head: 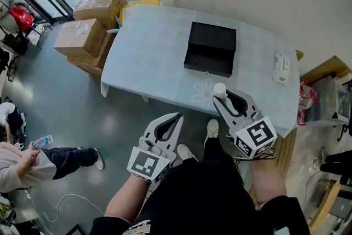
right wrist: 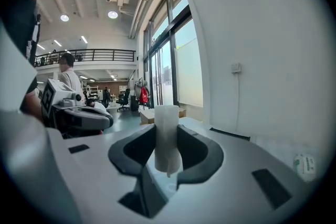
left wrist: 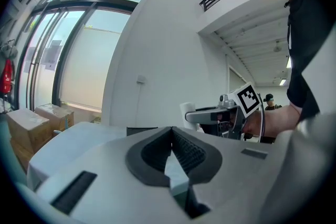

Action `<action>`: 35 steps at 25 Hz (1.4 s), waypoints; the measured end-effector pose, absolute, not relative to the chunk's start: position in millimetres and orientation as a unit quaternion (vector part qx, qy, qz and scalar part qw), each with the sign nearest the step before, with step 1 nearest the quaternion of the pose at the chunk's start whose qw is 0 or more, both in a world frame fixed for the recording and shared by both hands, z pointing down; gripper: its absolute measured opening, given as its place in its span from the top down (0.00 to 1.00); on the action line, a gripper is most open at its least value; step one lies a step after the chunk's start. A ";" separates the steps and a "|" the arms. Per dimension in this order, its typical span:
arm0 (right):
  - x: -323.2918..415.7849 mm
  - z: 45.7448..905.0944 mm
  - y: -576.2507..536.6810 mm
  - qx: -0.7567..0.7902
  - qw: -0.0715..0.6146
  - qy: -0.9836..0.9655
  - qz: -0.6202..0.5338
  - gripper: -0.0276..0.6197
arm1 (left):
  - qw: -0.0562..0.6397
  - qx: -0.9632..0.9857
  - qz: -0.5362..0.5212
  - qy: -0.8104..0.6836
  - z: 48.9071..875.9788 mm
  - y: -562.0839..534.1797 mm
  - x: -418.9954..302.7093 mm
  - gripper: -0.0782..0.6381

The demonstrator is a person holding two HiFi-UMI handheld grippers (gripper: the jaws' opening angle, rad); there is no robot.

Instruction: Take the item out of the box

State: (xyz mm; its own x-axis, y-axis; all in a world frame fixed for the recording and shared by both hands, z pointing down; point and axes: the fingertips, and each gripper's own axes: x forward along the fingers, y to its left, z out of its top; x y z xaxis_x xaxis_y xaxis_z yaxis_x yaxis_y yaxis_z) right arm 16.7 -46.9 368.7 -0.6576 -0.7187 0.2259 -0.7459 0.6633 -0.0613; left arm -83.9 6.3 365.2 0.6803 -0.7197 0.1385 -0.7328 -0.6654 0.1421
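Note:
An open black box (head: pixel 210 48) lies on the table with the pale blue cloth (head: pixel 148 58). My right gripper (head: pixel 223 96) is shut on a white cylindrical roll (head: pixel 220 90), held above the table's near edge, clear of the box. In the right gripper view the white roll (right wrist: pixel 167 137) stands upright between the jaws of the right gripper (right wrist: pixel 167 144). My left gripper (head: pixel 175 118) hangs lower, off the table's front edge, jaws shut and empty. In the left gripper view the left gripper (left wrist: pixel 171 145) has its pads together, with the right gripper (left wrist: pixel 218 115) and the white roll (left wrist: pixel 187 109) beyond.
A small white packet (head: pixel 281 67) lies at the table's right end. Cardboard boxes (head: pixel 88 30) are stacked on the floor left of the table. A seated person (head: pixel 33 159) is at the lower left. A wooden crate (head: pixel 330 71) stands to the right.

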 end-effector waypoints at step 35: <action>120.3 370.8 77.6 0.353 0.069 -0.927 0.102 0.75 | 0.102 0.903 0.053 -0.413 373.6 102.6 53.7 0.88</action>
State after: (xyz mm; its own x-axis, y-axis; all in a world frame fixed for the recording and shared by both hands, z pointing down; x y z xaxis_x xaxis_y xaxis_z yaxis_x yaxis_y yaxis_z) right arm 120.3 77.6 370.8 -0.7411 -0.6409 0.2000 -0.6691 0.7296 -0.1413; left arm 53.7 102.6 373.6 0.6533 -0.7354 0.1799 -0.7570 -0.6379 0.1416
